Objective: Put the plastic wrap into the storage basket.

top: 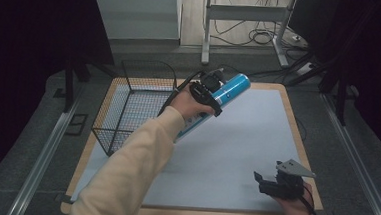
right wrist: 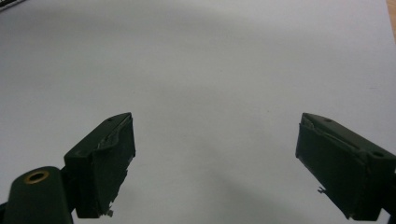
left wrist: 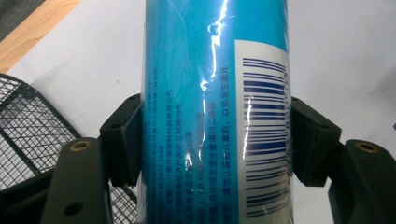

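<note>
A blue cylinder-shaped package with a glossy wrap, small print and a barcode label is held tilted above the table's middle back. My left gripper is shut on it; in the left gripper view both black pads press the package from either side. My right gripper rests low at the table's front right. In the right gripper view its jaws stand wide apart with nothing between them, over the bare white mat.
A black wire basket stands at the table's back left; part of its mesh lies just below and left of the held package. The white mat covers the wooden tabletop. Table legs and cables lie beyond the far edge.
</note>
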`<control>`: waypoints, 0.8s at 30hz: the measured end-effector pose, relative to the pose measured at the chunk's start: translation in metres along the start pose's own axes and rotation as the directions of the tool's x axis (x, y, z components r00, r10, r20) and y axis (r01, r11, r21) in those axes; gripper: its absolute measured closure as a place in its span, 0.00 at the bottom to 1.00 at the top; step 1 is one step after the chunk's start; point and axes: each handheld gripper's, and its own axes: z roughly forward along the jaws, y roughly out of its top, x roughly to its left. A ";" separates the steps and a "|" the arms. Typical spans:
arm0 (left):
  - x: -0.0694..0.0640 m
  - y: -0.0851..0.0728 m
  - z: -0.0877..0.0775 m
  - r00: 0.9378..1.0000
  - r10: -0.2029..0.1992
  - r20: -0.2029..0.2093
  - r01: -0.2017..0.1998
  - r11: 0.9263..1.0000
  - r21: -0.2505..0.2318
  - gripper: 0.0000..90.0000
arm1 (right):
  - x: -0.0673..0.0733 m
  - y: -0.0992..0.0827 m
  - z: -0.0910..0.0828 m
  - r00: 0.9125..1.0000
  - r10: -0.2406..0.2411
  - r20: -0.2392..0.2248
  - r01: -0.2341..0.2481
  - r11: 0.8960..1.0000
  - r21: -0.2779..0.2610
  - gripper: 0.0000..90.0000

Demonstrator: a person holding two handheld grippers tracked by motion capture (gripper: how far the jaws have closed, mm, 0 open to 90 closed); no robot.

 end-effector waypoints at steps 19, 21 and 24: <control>0.029 0.000 -0.029 0.997 -0.054 -0.049 0.052 0.998 -0.044 0.35 | 0.003 0.001 0.000 1.000 0.001 -0.007 -0.001 1.000 -0.006 0.14; 0.034 -0.001 -0.031 0.996 -0.072 -0.055 0.069 0.996 -0.049 0.35 | 0.003 0.001 0.000 1.000 -0.003 -0.004 0.003 1.000 -0.001 0.14; 0.043 -0.002 -0.034 0.995 -0.087 -0.057 0.084 0.995 -0.059 0.35 | 0.003 0.001 0.000 1.000 0.002 -0.007 -0.002 1.000 -0.004 0.14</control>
